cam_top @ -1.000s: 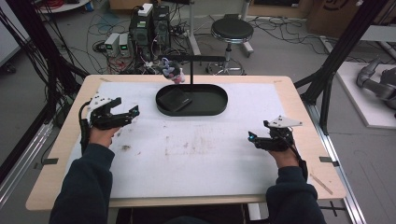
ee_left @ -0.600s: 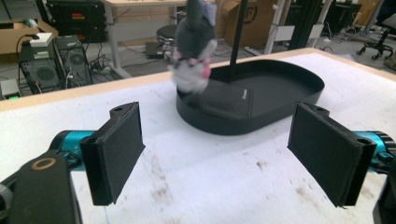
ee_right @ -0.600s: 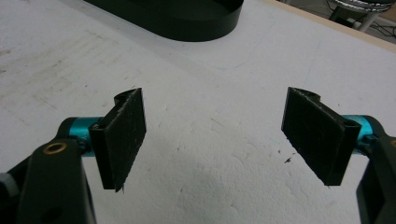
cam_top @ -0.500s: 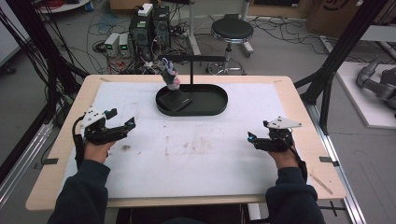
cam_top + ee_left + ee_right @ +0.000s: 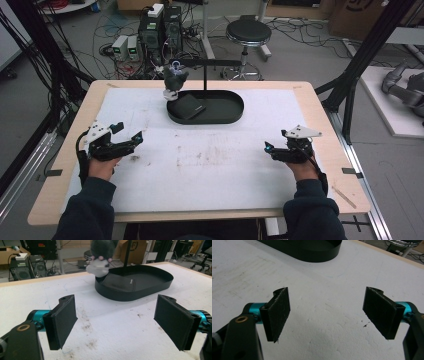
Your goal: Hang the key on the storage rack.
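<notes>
Lower and nearer the bottom of the frame than a second ago, the left gripper [image 5: 131,138] now rests at the lower left of the high view, jaws spread wide with nothing between them. At the lower right, the right gripper [image 5: 268,148] has barely shifted and also gapes empty. Up at the top centre, a plush mouse [image 5: 174,81] hangs above the black tray [image 5: 230,114], beside a dark pad [image 5: 186,107]. Both hands look withdrawn, well apart from the toy.
</notes>
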`<state>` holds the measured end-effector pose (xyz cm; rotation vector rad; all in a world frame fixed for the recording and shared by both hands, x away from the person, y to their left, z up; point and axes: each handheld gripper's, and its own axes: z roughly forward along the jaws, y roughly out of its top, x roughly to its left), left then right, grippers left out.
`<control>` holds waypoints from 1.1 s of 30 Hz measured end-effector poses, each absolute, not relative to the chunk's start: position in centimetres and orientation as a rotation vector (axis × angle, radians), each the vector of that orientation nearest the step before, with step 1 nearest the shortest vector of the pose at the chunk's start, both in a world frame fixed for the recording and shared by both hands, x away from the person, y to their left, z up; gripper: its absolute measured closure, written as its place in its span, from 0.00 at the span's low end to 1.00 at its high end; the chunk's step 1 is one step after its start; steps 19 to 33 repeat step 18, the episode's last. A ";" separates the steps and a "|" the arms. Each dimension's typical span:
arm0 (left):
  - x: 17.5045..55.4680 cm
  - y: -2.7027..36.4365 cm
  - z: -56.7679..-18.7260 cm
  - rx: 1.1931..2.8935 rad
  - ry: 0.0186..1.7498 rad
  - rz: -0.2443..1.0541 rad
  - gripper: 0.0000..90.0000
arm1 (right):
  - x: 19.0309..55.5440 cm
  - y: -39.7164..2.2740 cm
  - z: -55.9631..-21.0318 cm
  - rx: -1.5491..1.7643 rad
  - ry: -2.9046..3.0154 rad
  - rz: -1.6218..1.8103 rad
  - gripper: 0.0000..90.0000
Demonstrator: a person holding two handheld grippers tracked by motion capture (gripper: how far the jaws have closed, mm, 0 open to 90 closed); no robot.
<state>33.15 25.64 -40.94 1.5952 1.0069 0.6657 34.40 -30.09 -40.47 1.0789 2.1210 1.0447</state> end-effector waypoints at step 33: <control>33.3 25.8 -41.5 1.604 1.031 0.659 0.20 | 34.5 -30.3 -40.6 1.076 2.121 1.050 0.25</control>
